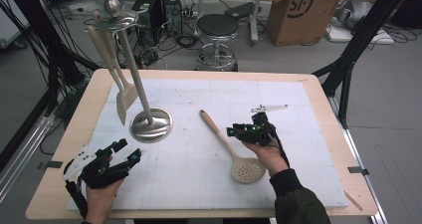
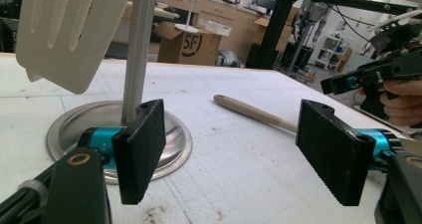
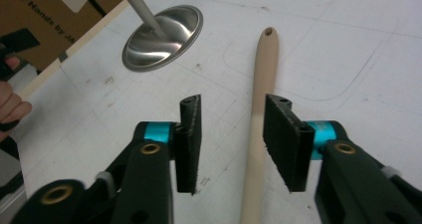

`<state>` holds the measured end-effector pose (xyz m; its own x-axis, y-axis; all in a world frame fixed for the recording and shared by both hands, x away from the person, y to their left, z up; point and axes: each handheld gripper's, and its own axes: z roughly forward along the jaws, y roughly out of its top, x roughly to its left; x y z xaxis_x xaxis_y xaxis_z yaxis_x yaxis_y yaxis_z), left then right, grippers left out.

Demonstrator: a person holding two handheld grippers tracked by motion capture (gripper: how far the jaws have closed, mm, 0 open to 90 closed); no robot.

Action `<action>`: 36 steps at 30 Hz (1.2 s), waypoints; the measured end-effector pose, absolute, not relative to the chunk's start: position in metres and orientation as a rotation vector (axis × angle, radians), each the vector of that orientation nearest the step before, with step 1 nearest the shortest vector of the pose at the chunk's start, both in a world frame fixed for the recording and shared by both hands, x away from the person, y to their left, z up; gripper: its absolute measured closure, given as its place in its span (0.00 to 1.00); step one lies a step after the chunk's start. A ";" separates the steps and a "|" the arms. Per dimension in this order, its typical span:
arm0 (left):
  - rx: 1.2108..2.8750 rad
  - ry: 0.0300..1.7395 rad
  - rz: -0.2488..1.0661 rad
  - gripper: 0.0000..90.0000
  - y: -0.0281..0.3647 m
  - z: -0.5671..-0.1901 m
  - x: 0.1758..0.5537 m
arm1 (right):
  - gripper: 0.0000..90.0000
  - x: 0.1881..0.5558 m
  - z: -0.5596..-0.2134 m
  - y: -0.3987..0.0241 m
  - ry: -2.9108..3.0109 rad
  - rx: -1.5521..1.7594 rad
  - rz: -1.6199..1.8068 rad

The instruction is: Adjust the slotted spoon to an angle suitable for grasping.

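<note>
A beige perforated spoon (image 1: 234, 152) lies on the white mat, handle toward the far left and bowl near the front. My right gripper (image 1: 234, 132) is low over the handle. In the right gripper view the handle (image 3: 261, 84) runs between the jaws of that gripper (image 3: 231, 119), close to the right pad with a gap at the left pad, so the gripper is open around it. My left gripper (image 1: 128, 151) rests at the front left, open and with nothing in it (image 2: 234, 129). It faces the metal stand (image 1: 151, 124), on which beige spatulas (image 1: 122, 97) hang.
The stand's round base (image 2: 74, 129) sits just ahead of the left jaws, with a spatula blade (image 2: 69, 35) hanging above it. Behind the table are a black stool (image 1: 217, 27) and a cardboard box (image 1: 301, 12). A black frame leg (image 1: 348, 64) slants down at the right.
</note>
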<state>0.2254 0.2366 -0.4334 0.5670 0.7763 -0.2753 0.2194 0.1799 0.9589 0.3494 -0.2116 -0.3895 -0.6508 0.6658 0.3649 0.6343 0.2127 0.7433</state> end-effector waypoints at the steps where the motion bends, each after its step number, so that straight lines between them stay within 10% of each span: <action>1: 1.371 0.939 0.488 0.32 0.237 -0.433 0.225 | 0.73 0.352 -0.390 -0.212 2.428 1.303 1.446; 22: 1.369 0.927 0.475 0.32 0.234 -0.432 0.225 | 0.99 0.390 -0.419 -0.205 2.555 1.453 1.285; 36: 1.379 0.926 0.474 0.32 0.233 -0.433 0.225 | 0.99 0.400 -0.437 -0.203 2.642 1.502 1.146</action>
<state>0.2250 0.2332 -0.4330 0.5808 0.7657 -0.2764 0.2233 0.1766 0.9586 0.3997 -0.2026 -0.4370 -0.5682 0.7124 0.4120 0.7875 0.3254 0.5234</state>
